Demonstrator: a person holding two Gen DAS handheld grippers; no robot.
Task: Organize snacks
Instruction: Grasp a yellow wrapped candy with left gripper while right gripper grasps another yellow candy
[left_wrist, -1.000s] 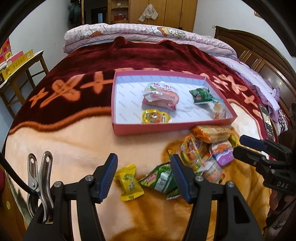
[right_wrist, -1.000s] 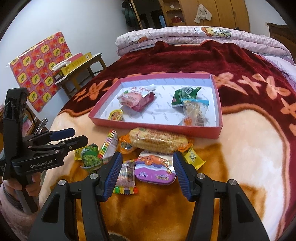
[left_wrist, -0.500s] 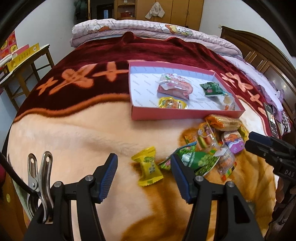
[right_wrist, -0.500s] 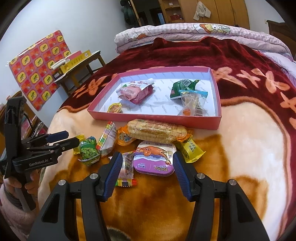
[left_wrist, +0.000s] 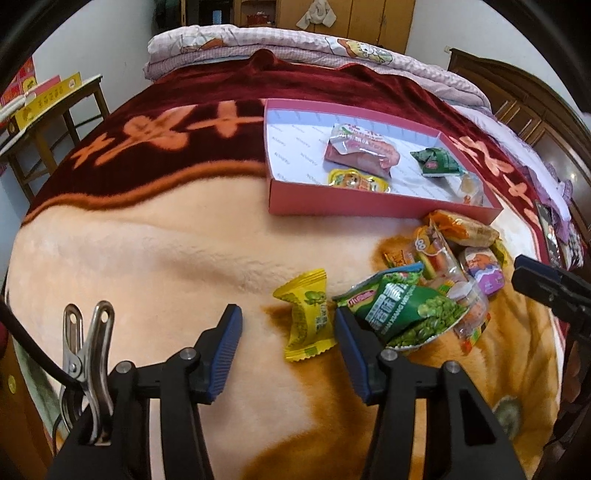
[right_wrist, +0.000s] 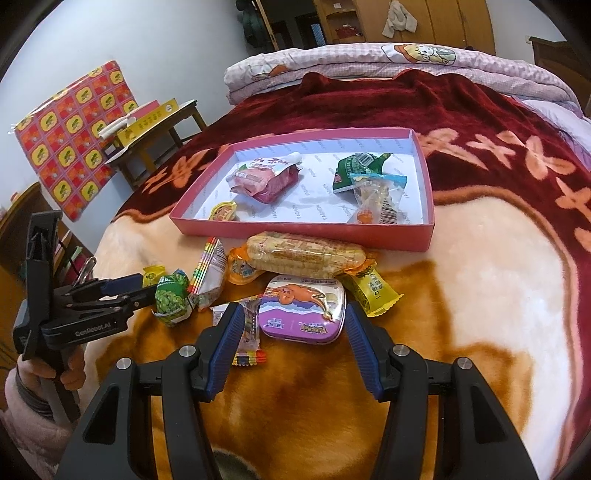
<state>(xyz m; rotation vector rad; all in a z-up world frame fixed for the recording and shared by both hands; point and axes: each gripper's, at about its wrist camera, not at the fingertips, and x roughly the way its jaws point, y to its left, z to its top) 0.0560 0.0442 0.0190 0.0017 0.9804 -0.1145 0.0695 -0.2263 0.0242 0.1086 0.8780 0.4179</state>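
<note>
Between the left claw's (left_wrist: 288, 347) spread jaws lies a yellow candy (left_wrist: 308, 314).

The left claw (left_wrist: 288, 343) is held low and level with its blue-padded fingers (left_wrist: 227, 350) spread wide apart. The right claw (right_wrist: 293, 341) is likewise wide apart, pointing forward. The person's left hand (right_wrist: 55, 369), in a pink sleeve, grips the left claw's handle from below.

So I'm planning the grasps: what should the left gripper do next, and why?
Probably ease forward and close on the yellow candy. The left gripper is open, the candy already lies between its fingers, and it's still outside the tray.
</note>
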